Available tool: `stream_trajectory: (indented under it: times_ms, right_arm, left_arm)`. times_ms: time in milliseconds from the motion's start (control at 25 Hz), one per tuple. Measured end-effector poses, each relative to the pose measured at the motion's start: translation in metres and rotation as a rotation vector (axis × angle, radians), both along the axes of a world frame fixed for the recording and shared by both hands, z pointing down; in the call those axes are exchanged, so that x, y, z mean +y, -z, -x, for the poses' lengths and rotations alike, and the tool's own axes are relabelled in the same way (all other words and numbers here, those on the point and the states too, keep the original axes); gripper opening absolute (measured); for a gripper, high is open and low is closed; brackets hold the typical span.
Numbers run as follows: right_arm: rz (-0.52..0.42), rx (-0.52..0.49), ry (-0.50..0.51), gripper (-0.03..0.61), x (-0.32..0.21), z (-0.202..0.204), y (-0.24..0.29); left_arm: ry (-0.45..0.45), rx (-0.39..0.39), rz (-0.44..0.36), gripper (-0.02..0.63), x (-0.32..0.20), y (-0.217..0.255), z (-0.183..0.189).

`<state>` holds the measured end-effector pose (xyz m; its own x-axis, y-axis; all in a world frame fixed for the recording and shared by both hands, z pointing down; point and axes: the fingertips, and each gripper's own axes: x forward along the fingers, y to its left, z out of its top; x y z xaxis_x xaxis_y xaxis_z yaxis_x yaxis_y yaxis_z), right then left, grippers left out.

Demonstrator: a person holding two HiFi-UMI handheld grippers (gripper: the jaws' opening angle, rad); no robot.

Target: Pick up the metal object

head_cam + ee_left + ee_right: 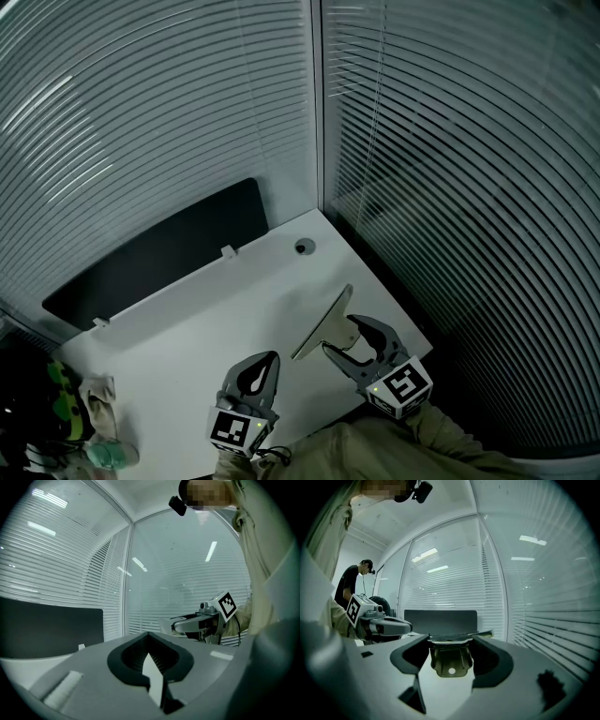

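The metal object is a flat pale plate with a folded handle. It stands tilted over the white table near the right corner. My right gripper is shut on its handle end, and in the right gripper view the object sits squarely between the jaws with its blade pointing away. My left gripper is beside it to the left, shut with nothing in it. In the left gripper view the left gripper shows empty closed jaws, with the right gripper off to the right.
A black panel stands along the table's far edge, and a round cable hole lies near the back corner. Blinds on glass walls close in the back and right. Cloth and green items lie lower left. A person stands far off.
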<state>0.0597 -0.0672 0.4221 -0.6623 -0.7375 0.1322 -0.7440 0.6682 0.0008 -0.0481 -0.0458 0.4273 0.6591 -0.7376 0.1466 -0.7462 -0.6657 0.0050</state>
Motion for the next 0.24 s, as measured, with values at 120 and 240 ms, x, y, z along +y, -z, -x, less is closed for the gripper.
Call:
stream_trajectory:
  times_ms: [120,240]
  right_arm:
    - [0.002,-0.005,0.003,0.281,0.0002,0.0008,-0.0020]
    - [-0.002,-0.004,0.008,0.281,-0.0005,0.0021,-0.0007]
  left_arm:
    - [-0.011,-0.008,-0.032,0.006,-0.0012,-0.0020,0.0016]
    - [-0.015,-0.010,-0.040,0.006,-0.0021,-0.0014,0.0026]
